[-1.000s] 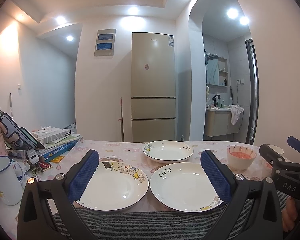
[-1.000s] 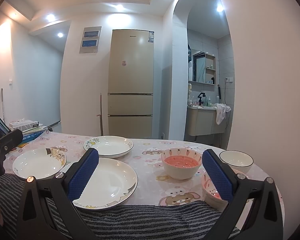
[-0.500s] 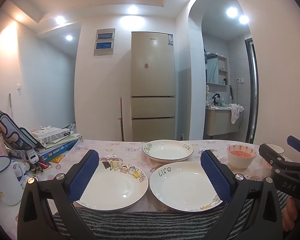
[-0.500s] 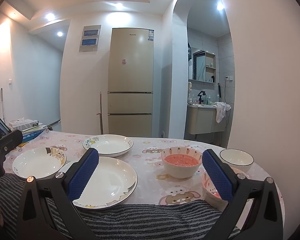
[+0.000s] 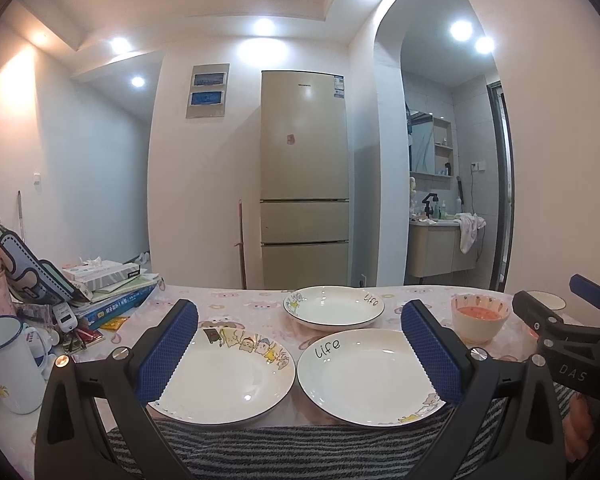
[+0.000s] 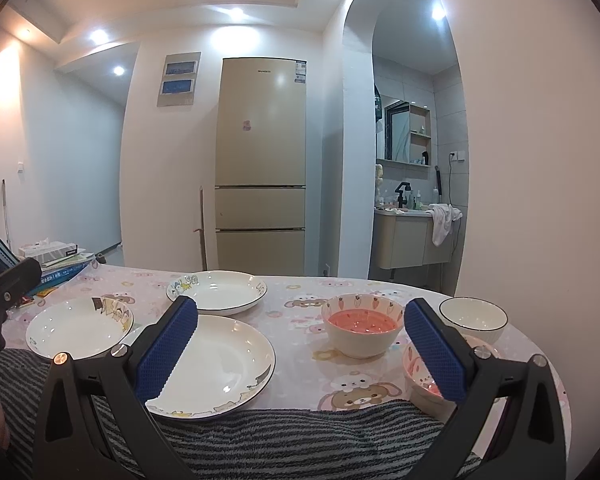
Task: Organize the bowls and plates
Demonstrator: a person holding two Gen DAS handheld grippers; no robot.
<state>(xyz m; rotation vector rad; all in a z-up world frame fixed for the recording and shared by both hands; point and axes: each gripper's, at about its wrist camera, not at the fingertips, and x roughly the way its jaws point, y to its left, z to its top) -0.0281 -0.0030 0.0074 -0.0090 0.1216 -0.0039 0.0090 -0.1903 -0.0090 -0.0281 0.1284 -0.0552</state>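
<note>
white plates with thin dark rims sit on the tabletop point(image 6: 300, 316): a cartoon plate point(image 5: 224, 376) and a "life" plate point(image 5: 364, 372) touch at the near edge, a third plate point(image 5: 334, 312) behind. bowls point(image 6: 364, 326) crowd the right edge. left gripper point(image 5: 300, 356) and right gripper point(image 6: 302, 354) hover above, fingers spread, empty.

Three white, dark-rimmed plates sit flat on the worktop: a cartoon-edged plate point(image 5: 224, 376) at the near left, a "life" plate point(image 5: 370, 372) just beside it on the right, and a third plate point(image 5: 334, 311) behind them, also lettered "life". To the right stand three bowls, all upright: a carrot-patterned bowl point(image 6: 364, 325) with a red inside, a plain white bowl point(image 6: 473, 318) with a dark rim behind it, and a pink-patterned bowl point(image 6: 418, 376) nearest, partly hidden.
</note>
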